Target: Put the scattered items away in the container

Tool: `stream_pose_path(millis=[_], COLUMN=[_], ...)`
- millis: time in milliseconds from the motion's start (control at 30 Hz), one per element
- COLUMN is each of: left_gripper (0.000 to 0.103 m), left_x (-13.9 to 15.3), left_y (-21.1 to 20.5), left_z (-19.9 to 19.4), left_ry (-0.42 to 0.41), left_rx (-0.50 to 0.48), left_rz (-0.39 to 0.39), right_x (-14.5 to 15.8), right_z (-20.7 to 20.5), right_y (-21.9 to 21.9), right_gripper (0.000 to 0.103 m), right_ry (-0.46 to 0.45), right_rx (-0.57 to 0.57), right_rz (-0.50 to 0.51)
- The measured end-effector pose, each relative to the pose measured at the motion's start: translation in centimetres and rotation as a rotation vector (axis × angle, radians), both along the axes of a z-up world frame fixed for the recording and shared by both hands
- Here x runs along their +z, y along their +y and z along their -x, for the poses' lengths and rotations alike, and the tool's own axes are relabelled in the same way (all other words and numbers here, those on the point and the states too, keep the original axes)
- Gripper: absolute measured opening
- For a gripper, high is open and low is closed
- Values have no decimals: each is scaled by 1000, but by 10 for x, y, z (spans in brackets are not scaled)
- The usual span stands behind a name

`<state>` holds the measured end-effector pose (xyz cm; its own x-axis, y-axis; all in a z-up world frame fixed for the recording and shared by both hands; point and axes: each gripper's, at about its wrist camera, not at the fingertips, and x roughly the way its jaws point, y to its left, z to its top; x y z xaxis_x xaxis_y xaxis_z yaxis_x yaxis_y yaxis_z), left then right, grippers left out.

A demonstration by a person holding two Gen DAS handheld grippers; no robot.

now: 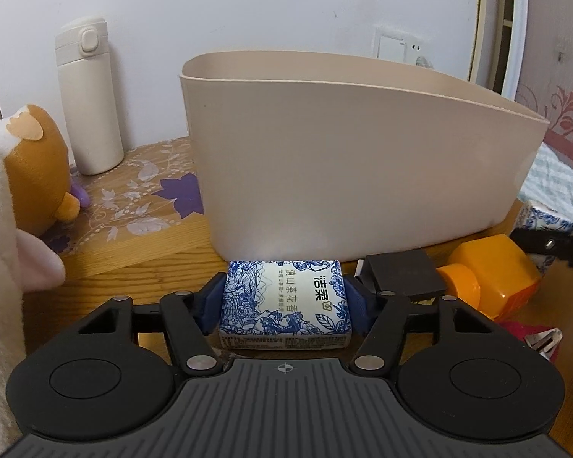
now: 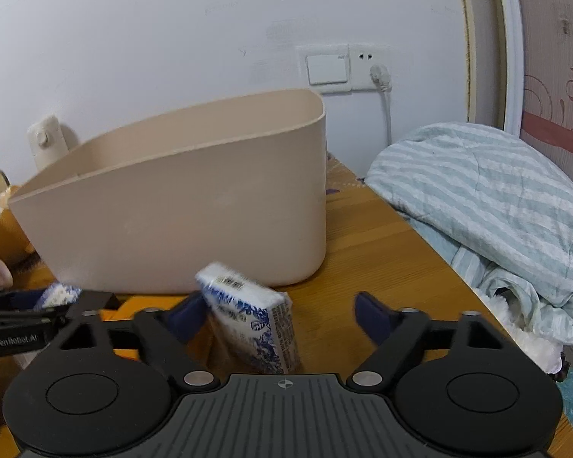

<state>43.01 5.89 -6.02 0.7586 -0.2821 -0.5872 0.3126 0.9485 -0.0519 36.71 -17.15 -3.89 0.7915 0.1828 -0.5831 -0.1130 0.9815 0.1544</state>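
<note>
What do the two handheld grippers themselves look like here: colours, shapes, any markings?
The left gripper and right gripper match: black linkage arms with silver pivot pins, dark blue finger pads, round black discs flanking a ribbed grey body with a crosshair mark. One arm reads "GenRobot.AI". No sleeves or cables visible.

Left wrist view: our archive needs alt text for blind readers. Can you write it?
The left claw grips a blue-and-white tissue pack on a wooden table, before a beige container. An orange bottle lies right; a white flask stands left.
</note>
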Motion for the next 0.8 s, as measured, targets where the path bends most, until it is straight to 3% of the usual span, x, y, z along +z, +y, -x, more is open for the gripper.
stream_pose_path(millis=[33, 100, 133, 200, 800], left_gripper=[64, 64, 64, 64, 63], left_x=[0, 0, 0, 1, 7], left_y=[1, 3, 3, 3, -2], left_z=[0, -1, -1, -1, 18], left_ry=[2, 5, 6, 6, 19], left_rx=[3, 9, 10, 14, 60], left_rz=[16, 37, 40, 43, 105], right_x=[-1, -4, -5, -5, 3], right_z=[-2, -4, -4, -3, 0], right_y=[0, 1, 1, 1, -11], right_gripper=[66, 40, 36, 16, 13], right_ry=[17, 44, 47, 38, -12], right_rx=[10, 27, 28, 26, 8], right_rz=[-4, -20, -22, -19, -67])
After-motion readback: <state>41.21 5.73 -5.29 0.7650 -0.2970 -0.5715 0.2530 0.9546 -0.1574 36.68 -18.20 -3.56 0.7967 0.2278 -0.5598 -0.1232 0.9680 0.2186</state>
